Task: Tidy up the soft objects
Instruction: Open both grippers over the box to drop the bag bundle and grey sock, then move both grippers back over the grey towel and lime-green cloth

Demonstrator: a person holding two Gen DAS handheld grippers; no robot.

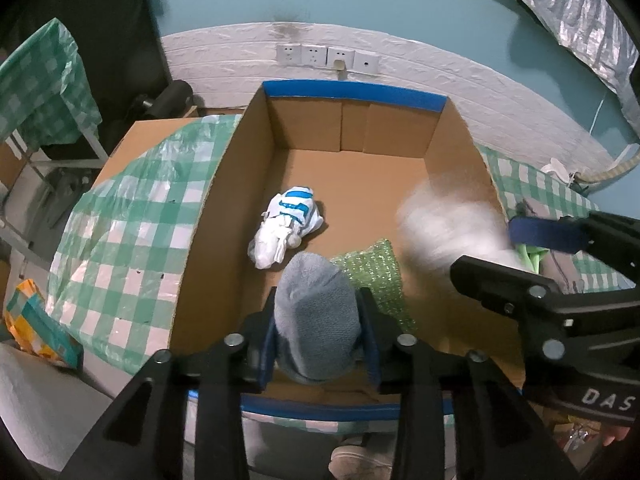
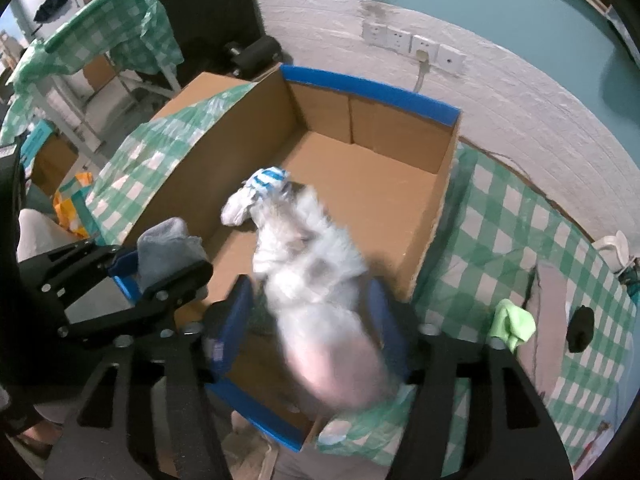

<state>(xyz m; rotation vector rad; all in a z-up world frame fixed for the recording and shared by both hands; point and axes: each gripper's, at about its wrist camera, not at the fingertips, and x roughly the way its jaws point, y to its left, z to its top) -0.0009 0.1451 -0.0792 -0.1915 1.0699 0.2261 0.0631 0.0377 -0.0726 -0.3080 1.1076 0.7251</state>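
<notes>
Green-checked plastic sheeting (image 1: 120, 240) covers the table on which an open cardboard box (image 1: 352, 184) with blue-taped rims stands against a white brick wall; every place below is told from that box.

Nearest, over the box's near rim, the left gripper (image 1: 318, 332) points steeply down with a rolled grey sock (image 1: 316, 316) standing upright between its blue pads. The pads lie along the sock's sides, though whether they press it I cannot tell for sure. The sock's long axis runs along the fingers, so its lower end hangs above the near part of the box floor.

Just to that sock's right, over the box's near right corner, the right gripper (image 2: 312, 320) stands spread, and a fluffy white soft toy (image 2: 316, 280), blurred, sits between its pads with a gap on each side; it looks freed and on its way down into the box.

On the box floor, a green knitted cloth (image 1: 372, 276) lies under the near side, and a white and blue striped sock bundle (image 1: 286, 228) rests at the middle left. Farther in, the floor is bare cardboard, so both items have room straight below.
</notes>
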